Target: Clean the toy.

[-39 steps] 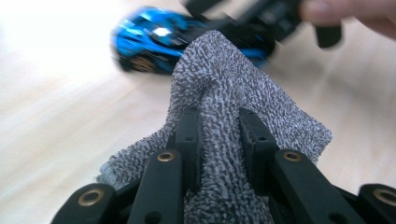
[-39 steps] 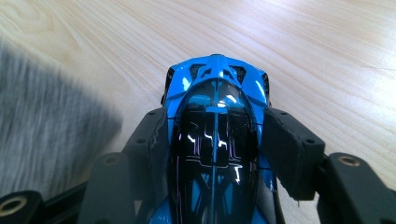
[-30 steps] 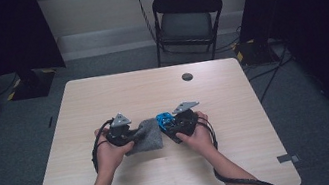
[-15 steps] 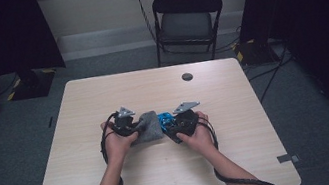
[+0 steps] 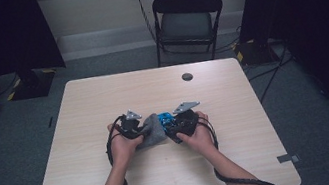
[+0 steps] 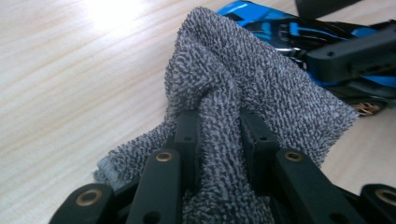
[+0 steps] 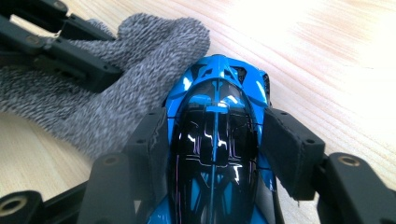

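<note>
Left tool (image 6: 218,135) presses grey cloth (image 6: 261,88) against clamped blue toy car (image 7: 217,135).

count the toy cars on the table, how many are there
1. The blue and black toy car sits near the table's middle, clamped between the right gripper's jaws, with the grey cloth held by the left gripper against its side. Nothing suggests another is hidden.

You have 1 table (image 5: 116,181), 1 chair (image 5: 188,17), 1 cloth (image 5: 155,132), 1 toy car (image 5: 164,119), and 2 grippers, left (image 5: 142,126) and right (image 5: 174,127).
</note>
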Demonstrator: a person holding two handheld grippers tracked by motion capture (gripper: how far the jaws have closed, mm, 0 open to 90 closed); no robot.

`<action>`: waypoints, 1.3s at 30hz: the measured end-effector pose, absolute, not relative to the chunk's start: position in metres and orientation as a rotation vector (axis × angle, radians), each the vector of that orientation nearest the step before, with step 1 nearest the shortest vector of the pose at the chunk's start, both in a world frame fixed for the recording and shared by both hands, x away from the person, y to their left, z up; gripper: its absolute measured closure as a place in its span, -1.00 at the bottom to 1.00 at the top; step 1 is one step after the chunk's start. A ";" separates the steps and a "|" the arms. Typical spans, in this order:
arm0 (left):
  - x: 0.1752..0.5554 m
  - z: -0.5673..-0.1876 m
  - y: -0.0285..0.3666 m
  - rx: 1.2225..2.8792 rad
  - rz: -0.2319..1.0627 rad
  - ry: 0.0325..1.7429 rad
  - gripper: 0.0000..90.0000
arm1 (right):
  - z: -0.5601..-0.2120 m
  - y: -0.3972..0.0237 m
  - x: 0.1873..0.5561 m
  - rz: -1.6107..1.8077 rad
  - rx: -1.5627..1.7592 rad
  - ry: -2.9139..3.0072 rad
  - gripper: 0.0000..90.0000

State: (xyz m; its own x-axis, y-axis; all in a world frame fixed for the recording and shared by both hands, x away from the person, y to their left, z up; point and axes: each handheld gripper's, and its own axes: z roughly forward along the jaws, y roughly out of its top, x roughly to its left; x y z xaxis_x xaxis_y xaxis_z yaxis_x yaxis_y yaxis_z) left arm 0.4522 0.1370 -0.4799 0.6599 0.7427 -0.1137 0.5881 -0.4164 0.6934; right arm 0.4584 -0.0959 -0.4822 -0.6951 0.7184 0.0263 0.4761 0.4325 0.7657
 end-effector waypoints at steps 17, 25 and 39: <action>0.415 -0.481 0.122 2.206 0.211 0.881 0.60 | -0.482 -0.095 0.459 1.124 1.035 2.388 -0.07; 0.404 -0.480 0.117 2.228 0.179 0.850 0.60 | -0.481 -0.095 0.459 1.120 1.030 2.390 -0.07; 0.383 -0.481 0.100 2.241 0.134 0.762 0.60 | -0.481 -0.094 0.459 1.116 1.031 2.388 -0.07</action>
State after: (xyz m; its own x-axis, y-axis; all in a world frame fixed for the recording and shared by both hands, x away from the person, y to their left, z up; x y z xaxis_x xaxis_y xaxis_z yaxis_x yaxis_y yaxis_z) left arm 0.3830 0.1005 -0.4809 0.8172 0.5611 -0.1319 0.4822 -0.5400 0.6898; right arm 0.4589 -0.0941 -0.4814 -0.6932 0.7204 0.0220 0.4791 0.4378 0.7608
